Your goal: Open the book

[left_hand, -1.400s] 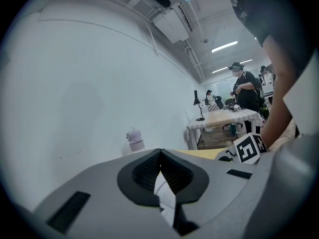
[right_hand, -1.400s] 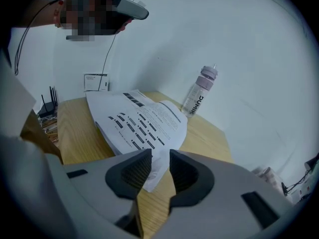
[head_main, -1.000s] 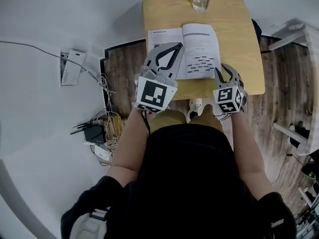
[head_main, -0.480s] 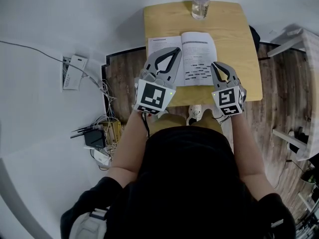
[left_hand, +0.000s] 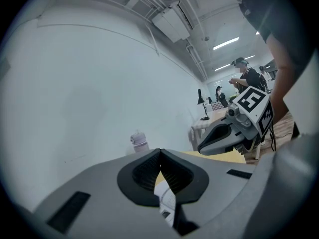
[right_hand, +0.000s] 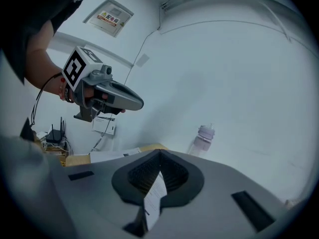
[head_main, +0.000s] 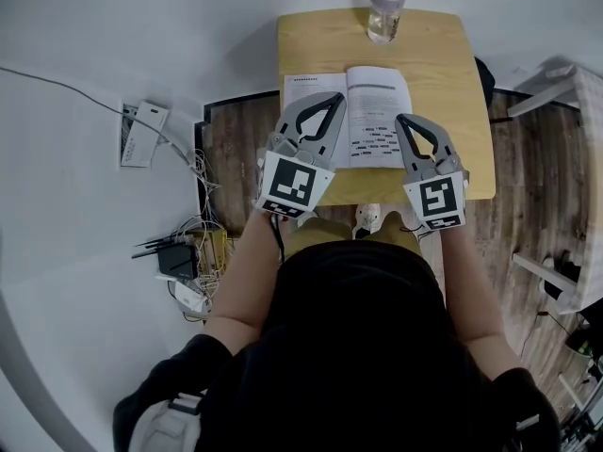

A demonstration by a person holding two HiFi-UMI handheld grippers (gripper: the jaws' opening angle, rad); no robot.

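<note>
Since the book (head_main: 347,111) already lies spread flat with its printed pages up, under and just past both sets of fingertips, the opening looks done (judged mostly from the head view). Left gripper (head_main: 336,96) hangs over the left page with its fingers pressed together at the tips and nothing pinched. Its own view shows only table and print through the slot behind the tips. Right gripper (head_main: 400,119) sits above the right page's near outer corner; its jaws have just been closing and now meet. White print shows through its slot too. That reads as the page below, not a held leaf, though a thin sheet can't be fully ruled out. No page stands lifted. Likely nothing left but withdrawing. Table (head_main: 443,64) bears the book. Bottle (head_main: 386,3) stands well beyond the fingertips at the far edge, apart from the book.
</note>
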